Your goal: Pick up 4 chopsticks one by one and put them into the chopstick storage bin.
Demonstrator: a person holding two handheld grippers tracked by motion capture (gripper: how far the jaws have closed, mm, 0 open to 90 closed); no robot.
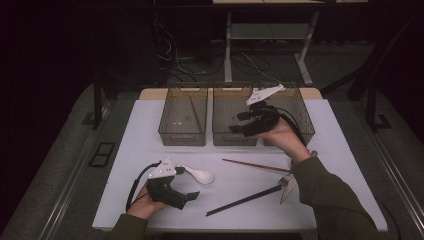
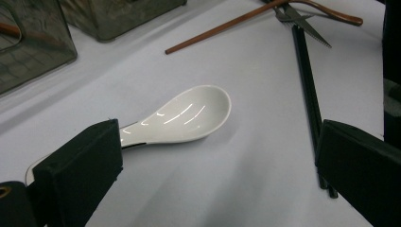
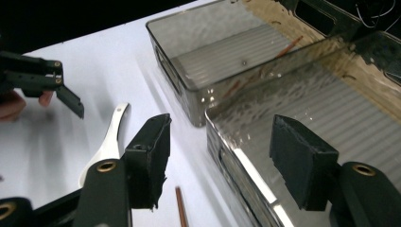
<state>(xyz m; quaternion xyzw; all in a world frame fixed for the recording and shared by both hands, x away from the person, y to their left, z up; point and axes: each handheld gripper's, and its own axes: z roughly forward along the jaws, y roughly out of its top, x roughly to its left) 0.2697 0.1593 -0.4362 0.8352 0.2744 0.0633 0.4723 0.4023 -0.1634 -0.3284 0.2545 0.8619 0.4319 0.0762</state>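
Left gripper (image 1: 192, 195): seen at 7 o'clock on the table, jaws spread wide, nothing clamped between them; a white ceramic spoon (image 2: 182, 116) is framed between the jaws in the left gripper view, its handle passing just beside the left jaw; contact cannot be told.
Right gripper (image 1: 239, 122): held at 12 o'clock over the near edge of the middle bin (image 1: 234, 117), jaws apart, nothing held between the pads (image 3: 302, 161).
White spoon location: lying flat on the white table (image 1: 130, 150), bowl up, just at 1 o'clock of the left gripper, handle toward that gripper.
Bins: three smoked clear plastic bins are lined along the far edge; the left bin (image 1: 183, 120) is seen holding a brown chopstick (image 1: 196, 114); the right bin (image 1: 300, 112) is partly hidden behind the hand.
Loose brown chopstick (image 1: 255, 165): lying at 3 o'clock of the spoon, well apart from it.
Black chopsticks (image 1: 244, 200): lying at 5 o'clock of the spoon, slanted.
Fork (image 1: 286, 181): near the right sleeve (image 1: 330, 200), at the far end of the black chopsticks.
Knife (image 1: 288, 190): lying just beside the fork, partly covered by the sleeve.
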